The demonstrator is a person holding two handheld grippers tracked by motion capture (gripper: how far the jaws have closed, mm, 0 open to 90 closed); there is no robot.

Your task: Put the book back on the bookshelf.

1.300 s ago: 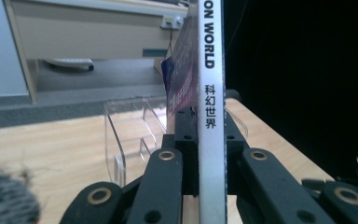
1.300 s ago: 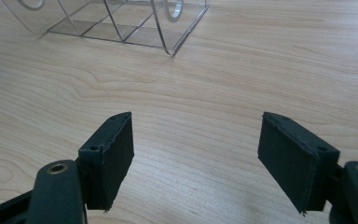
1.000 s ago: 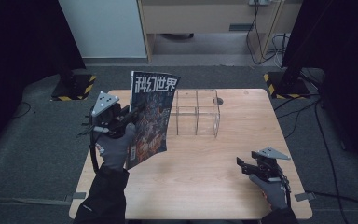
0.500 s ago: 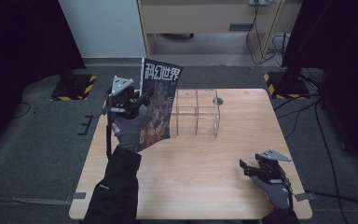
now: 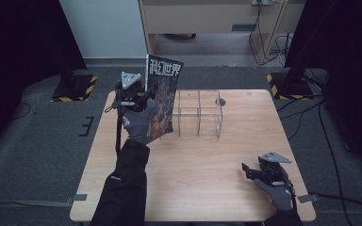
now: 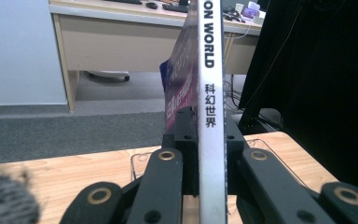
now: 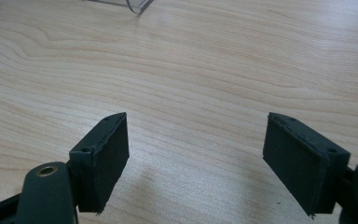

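The left gripper [image 5: 139, 96] is clamped on a magazine [image 5: 162, 96], holding it upright by its spine just off the left end of the clear rack [image 5: 198, 113] that stands at the far middle of the table [image 5: 193, 188]. In the left gripper view the jaws pinch the white spine of the magazine [image 6: 210, 116] from both sides, with the rack's rim [image 6: 140, 161] faint on the wood just beyond them. The magazine's lower edge hangs near the rack's left wall, and I cannot tell whether it touches. The step in hand reads as the carry: bringing the magazine over to be filed into one of the rack's slots. The next move calls for lining the lower edge up above a slot, square to the dividers and still upright, then lowering it straight in before the grip lets go; a tilted entry would likely catch on a divider or nudge the light rack along the table. The right gripper [image 5: 250, 170] rests well apart from the rack, at the near right of the table, its jaws wide and having just been opening, with nothing between them; in the right gripper view bare wood lies between its pads [image 7: 103, 158], and a rack corner [image 7: 137, 5] shows far ahead. It is free to steady the rack if needed.
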